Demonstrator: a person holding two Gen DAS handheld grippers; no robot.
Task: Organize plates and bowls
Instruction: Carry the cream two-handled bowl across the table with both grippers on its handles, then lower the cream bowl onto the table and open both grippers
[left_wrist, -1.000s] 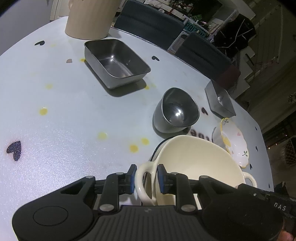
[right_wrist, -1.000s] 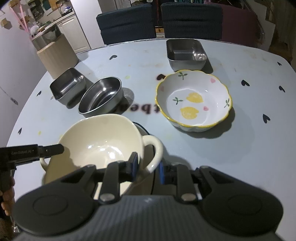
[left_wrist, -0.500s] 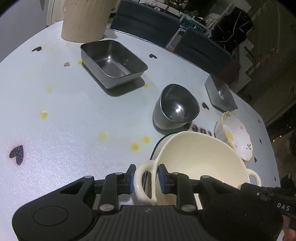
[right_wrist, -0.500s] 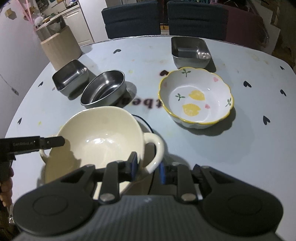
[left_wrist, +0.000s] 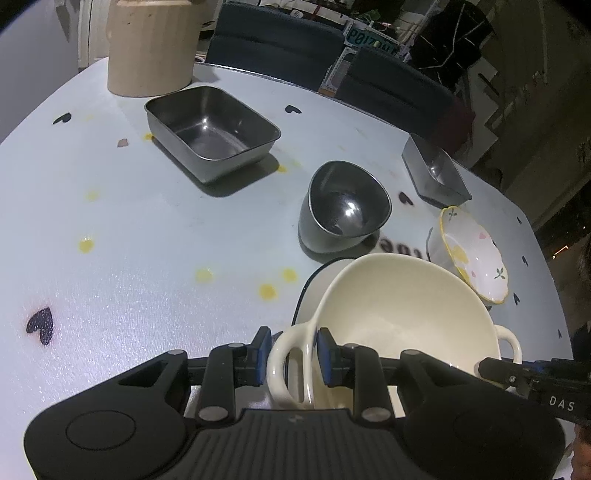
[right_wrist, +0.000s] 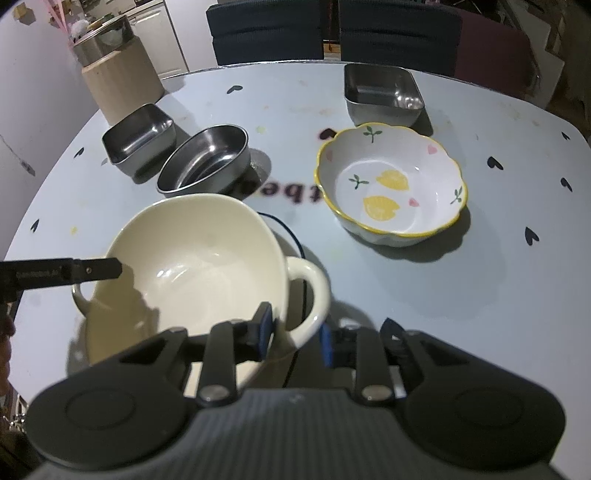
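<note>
A cream two-handled bowl (left_wrist: 399, 306) rests on a white black-rimmed plate (left_wrist: 306, 295) near the table's front edge. My left gripper (left_wrist: 293, 354) is shut on the bowl's near handle, a blue pad pressing each side of the loop. In the right wrist view, the same cream bowl (right_wrist: 199, 258) has its other handle between the jaws of my right gripper (right_wrist: 295, 338). Those jaws are opening, and a thin gap shows beside the handle. A lemon-patterned scalloped bowl (right_wrist: 391, 184) sits to the right.
A round steel bowl (left_wrist: 347, 206) stands just behind the cream bowl. Farther back are a rectangular steel tray (left_wrist: 210, 129) and a square steel dish (right_wrist: 382, 92). A wooden canister (left_wrist: 151, 48) stands at the back left corner, with dark chairs (right_wrist: 266, 33) behind the table.
The right gripper's pads have spread slightly away from the handle. The left wrist view has rolled a little. The cream bowl stays between both grippers.
</note>
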